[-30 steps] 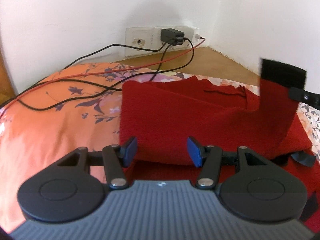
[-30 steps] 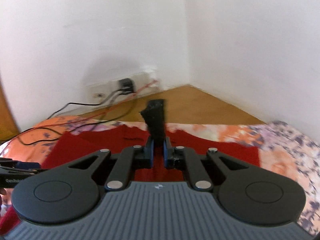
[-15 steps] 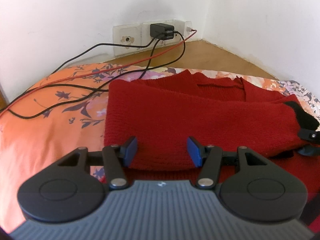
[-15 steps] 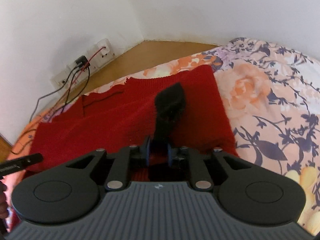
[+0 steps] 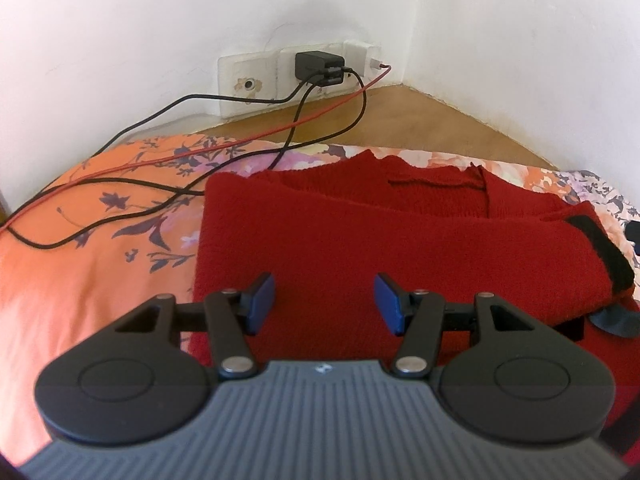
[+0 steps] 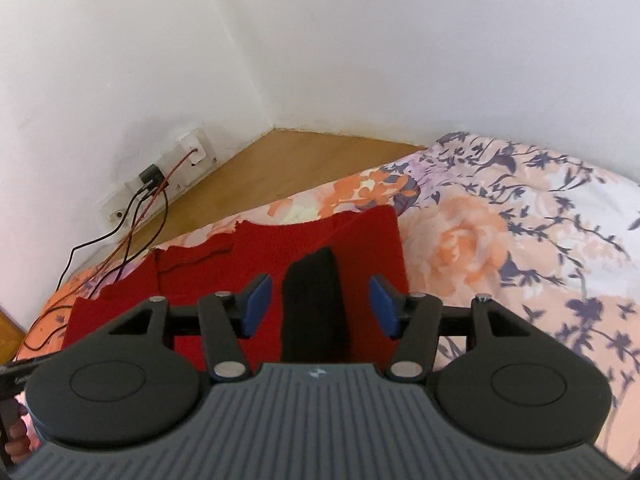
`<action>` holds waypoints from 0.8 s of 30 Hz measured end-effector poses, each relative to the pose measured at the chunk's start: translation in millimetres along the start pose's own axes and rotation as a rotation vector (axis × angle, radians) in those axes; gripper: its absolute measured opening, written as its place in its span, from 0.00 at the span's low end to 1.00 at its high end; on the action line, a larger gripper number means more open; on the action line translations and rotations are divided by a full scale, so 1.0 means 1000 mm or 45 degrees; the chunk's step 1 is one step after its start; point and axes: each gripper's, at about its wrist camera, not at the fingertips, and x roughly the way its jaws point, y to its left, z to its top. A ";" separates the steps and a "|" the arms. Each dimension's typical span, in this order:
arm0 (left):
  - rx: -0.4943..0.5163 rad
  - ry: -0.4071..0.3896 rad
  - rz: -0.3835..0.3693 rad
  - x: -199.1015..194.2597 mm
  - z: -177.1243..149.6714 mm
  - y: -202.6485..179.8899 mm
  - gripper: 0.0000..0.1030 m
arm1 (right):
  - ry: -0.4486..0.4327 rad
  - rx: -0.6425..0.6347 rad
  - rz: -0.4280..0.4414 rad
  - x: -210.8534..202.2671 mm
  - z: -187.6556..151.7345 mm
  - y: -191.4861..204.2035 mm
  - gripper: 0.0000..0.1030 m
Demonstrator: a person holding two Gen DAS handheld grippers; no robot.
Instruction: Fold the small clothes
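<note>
Two grippers over the bed, and both have their jaws spread wide with nothing between the blue pads. The left gripper (image 5: 324, 302) hovers just above the near edge of the red sweater (image 5: 380, 240), fingers apart, knit showing clear through the gap. The sweater lies folded on the floral bedsheet (image 5: 80, 248), a thick doubled layer with a straight left edge, and a sleeve laid across the top toward the right. That sleeve ends in a black cuff (image 5: 604, 252), resting flat on the red knit at the garment's right side.

Over to the right wrist view: the right gripper (image 6: 318, 306) sits directly above that same black cuff (image 6: 312, 300), which lies between the open pads but is not touched by either one. Red sweater (image 6: 200, 280) spreads away to the left beneath it, its right edge running along the flowered bedsheet (image 6: 520, 248).

Beyond the bed, a strip of wooden floor (image 5: 420, 120) meets the white wall, where a black charger (image 5: 318, 68) is plugged into a socket panel. Black cables (image 5: 140, 200) and one red cable (image 5: 240, 142) trail from there down onto the orange part of the sheet, stopping beside the sweater's left edge. A hand (image 6: 14, 432) shows at the far lower left of the right view.
</note>
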 end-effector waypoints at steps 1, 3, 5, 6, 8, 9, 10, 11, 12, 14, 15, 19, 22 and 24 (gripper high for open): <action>0.000 -0.002 0.003 0.001 0.001 0.000 0.55 | 0.016 0.002 0.005 0.008 0.002 -0.001 0.60; -0.006 -0.004 0.009 0.002 0.002 -0.001 0.55 | 0.047 -0.004 0.003 0.023 0.003 -0.001 0.60; -0.016 -0.005 0.012 0.004 0.004 -0.001 0.55 | 0.084 -0.012 0.003 0.038 0.001 0.001 0.59; -0.019 -0.007 0.013 0.005 0.004 -0.001 0.55 | 0.102 -0.014 0.008 0.045 -0.002 0.001 0.56; -0.022 -0.010 0.019 0.007 0.005 -0.001 0.55 | 0.104 -0.035 -0.008 0.053 -0.006 0.003 0.33; -0.022 -0.012 0.020 0.007 0.005 -0.001 0.55 | 0.094 -0.055 -0.014 0.054 -0.007 0.004 0.18; -0.022 -0.014 0.021 0.008 0.005 -0.002 0.55 | 0.072 -0.058 0.002 0.051 -0.007 0.005 0.12; -0.023 -0.015 0.022 0.009 0.005 -0.002 0.55 | 0.046 -0.041 0.026 0.046 -0.005 0.004 0.11; -0.025 -0.019 0.023 0.010 0.005 -0.002 0.55 | 0.005 -0.041 0.033 0.041 -0.004 0.005 0.11; -0.028 -0.029 0.030 0.013 0.005 -0.003 0.55 | -0.072 -0.102 0.011 0.033 0.000 0.010 0.11; -0.029 -0.030 0.037 0.015 0.005 -0.003 0.55 | -0.098 -0.140 -0.006 0.032 0.000 0.014 0.11; -0.012 -0.018 0.080 0.022 0.004 -0.007 0.55 | -0.076 -0.247 -0.055 0.045 -0.003 0.018 0.11; 0.036 -0.023 0.120 0.026 0.002 -0.013 0.55 | 0.016 -0.197 -0.066 0.064 -0.012 0.007 0.12; 0.056 -0.029 0.135 0.026 0.000 -0.015 0.55 | 0.003 -0.178 -0.045 0.063 -0.014 0.002 0.13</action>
